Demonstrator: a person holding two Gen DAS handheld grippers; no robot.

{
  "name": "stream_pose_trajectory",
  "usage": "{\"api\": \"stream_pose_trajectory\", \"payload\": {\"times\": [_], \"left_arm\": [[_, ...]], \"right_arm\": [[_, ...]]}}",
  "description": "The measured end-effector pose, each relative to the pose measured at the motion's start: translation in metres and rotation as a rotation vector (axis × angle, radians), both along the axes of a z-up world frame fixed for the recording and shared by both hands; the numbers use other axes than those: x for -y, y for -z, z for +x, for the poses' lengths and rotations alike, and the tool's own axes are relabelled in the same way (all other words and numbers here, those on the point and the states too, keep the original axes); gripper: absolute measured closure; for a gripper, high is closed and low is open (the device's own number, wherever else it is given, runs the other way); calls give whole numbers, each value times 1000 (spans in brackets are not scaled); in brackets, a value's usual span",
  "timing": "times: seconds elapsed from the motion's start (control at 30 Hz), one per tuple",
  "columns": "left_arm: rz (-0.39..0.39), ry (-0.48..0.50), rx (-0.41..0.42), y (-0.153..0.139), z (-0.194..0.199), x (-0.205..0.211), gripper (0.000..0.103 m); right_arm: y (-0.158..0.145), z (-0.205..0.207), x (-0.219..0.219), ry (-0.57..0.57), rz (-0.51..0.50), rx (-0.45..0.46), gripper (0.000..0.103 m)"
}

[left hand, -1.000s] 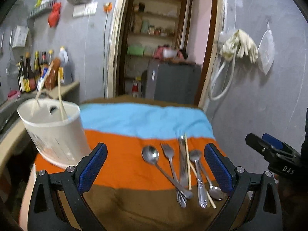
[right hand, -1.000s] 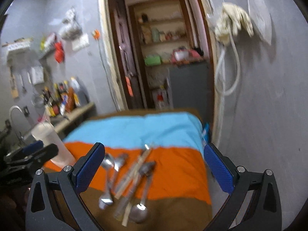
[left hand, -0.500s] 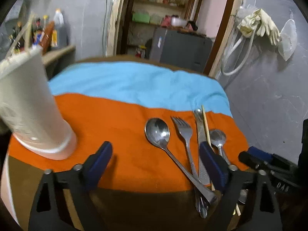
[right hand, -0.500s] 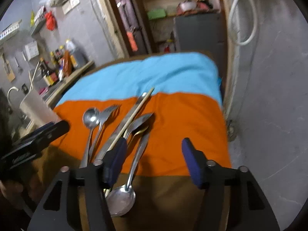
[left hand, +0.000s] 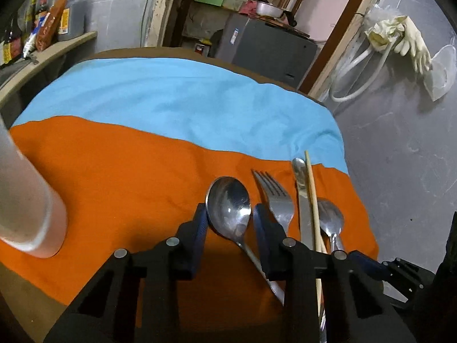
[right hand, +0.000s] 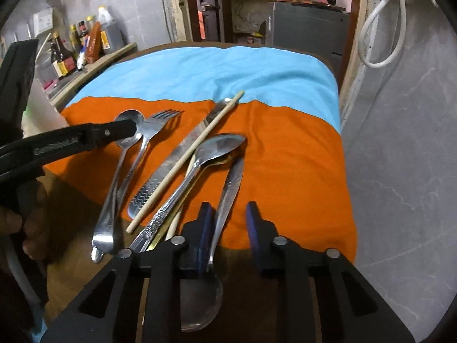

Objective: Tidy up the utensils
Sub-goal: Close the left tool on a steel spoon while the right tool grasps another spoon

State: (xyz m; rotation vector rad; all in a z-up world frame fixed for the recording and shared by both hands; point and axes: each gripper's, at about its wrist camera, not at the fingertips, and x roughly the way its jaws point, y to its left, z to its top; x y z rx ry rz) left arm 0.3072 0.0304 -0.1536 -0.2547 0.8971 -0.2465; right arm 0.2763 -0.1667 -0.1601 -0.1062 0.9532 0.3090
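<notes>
Two hand-held grippers close in on loose cutlery spread across an orange-and-blue cloth [left hand: 120,171], the sorting barely begun. The left gripper [left hand: 230,228] straddles the bowl of a spoon [left hand: 230,208]; its jaws have just been closing, the pads flanking the bowl, though contact cannot be told. The right gripper [right hand: 230,228] has likewise been narrowing over the handle of a ladle [right hand: 228,194], whose bowl lies toward the camera; the left pad sits beside the handle, the right pad clear, so nothing is gripped yet. Between them lie a fork [left hand: 275,200], a knife [left hand: 301,200], a chopstick [right hand: 185,160] and a second spoon [right hand: 211,148], overlapping, which likely explains why each gripper picks an outer piece. A white cup [left hand: 25,208] stands at the cloth's left, apparently the holder meant for them. The left gripper's arm, in the right wrist view, bears faint lettering, seemingly "GenRobot.AI". Bottle labels on the shelf are too small to read.
</notes>
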Motion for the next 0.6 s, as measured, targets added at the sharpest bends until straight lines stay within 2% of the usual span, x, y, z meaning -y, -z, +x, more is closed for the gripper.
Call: {"api": "stream_pose_trajectory", "payload": {"times": [0.17, 0.27, 0.37, 0.47, 0.6], "left_arm": [[-22, 22, -26, 3, 8, 1, 76], [-35, 17, -35, 3, 11, -1, 77], [-35, -3, -50, 4, 13, -5, 92], [-67, -10, -60, 4, 14, -10, 97], [-46, -3, -47, 0, 9, -7, 100]], "right_arm": [[0, 10, -1, -5, -1, -17, 90], [0, 20, 2, 5, 39, -22, 95], [0, 21, 5, 11, 65, -25, 96], [0, 19, 13, 24, 112, -38, 96], [-2, 21, 11, 19, 90, -78, 95]]}}
